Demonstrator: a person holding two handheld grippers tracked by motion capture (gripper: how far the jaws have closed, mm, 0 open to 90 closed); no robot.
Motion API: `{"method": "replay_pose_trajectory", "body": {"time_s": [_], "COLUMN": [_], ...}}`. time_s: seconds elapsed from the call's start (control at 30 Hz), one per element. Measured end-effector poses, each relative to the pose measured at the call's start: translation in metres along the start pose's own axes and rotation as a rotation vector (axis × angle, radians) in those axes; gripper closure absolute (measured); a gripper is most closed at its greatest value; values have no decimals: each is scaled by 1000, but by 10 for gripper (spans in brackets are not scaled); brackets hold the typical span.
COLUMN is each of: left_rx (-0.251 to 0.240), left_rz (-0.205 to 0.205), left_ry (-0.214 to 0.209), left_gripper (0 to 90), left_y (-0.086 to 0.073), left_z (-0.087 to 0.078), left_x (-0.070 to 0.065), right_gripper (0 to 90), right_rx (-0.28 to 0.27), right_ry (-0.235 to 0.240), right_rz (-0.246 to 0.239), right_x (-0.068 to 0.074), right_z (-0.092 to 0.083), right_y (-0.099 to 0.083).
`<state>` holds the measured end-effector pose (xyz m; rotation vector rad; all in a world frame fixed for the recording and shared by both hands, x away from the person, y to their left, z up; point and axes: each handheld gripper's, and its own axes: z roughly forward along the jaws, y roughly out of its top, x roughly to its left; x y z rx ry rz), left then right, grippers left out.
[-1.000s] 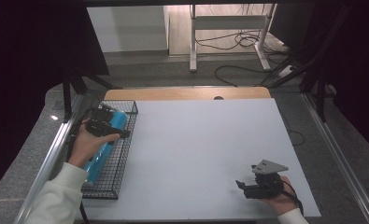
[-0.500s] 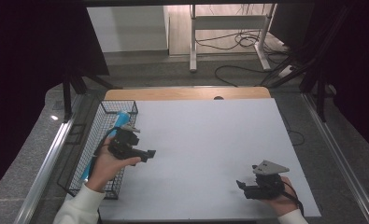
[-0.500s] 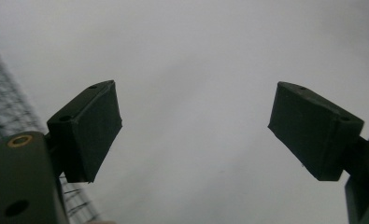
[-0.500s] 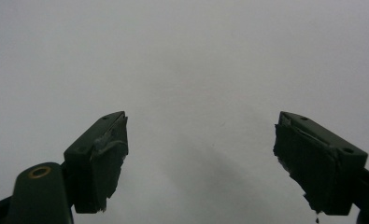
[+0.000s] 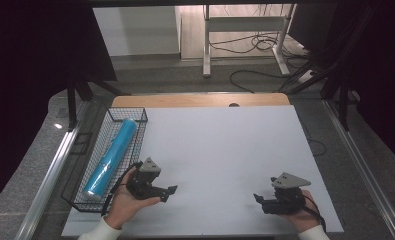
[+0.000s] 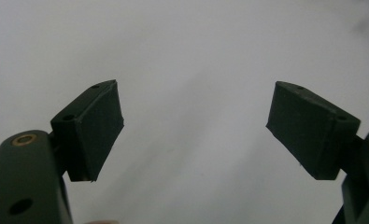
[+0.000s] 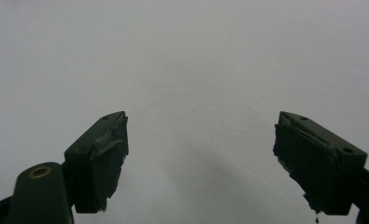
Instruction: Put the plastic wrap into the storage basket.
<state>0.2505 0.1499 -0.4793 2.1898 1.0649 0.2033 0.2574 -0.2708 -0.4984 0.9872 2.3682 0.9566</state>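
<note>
Two black two-jaw grippers sit at the near edge of the white table top (image 5: 225,150), one in each hand. The left gripper (image 5: 171,190) is held just right of the basket's near end, its jaws pointing right across the table; in the left gripper view the two dark pads (image 6: 95,128) stand wide apart with only bare white surface between them, so it is released and grasps nothing. The right gripper (image 5: 257,198) rests near the table's near right corner, jaws pointing left; in the right gripper view its worn pads (image 7: 102,156) are likewise spread wide over bare table, holding nothing. Each gripper carries one grey three-cornered plate on top.

Farther off, along the left edge, lies one black wire mesh basket (image 5: 135,131), long and rectangular. Inside it is one bright blue cylindrical roll (image 5: 111,157), lying lengthwise and slightly slanted, its near end toward the basket's near left corner.

Beyond the white surface a strip of bare wood (image 5: 195,100) shows at the table's far edge.
</note>
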Motion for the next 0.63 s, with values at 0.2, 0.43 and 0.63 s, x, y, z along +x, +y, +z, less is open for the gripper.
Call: {"method": "replay_pose_trajectory", "body": {"time_s": [0.2,0.43,0.63], "left_rx": [24,37,42], "left_rz": [19,17,25], "left_ry": [23,26,30], "left_gripper": [178,172,169], "left_y": [-9,-10,-10], "left_z": [1,3,5], "left_x": [-4,-3,-6], "right_gripper": [184,185,185], "right_rx": [-1,-2,-8], "right_ry": [-3,-5,-3], "right_rz": [2,1,2], "right_x": [-1,-1,-2], "right_z": [0,-1,-2], "right_y": [0,0,-1]}}
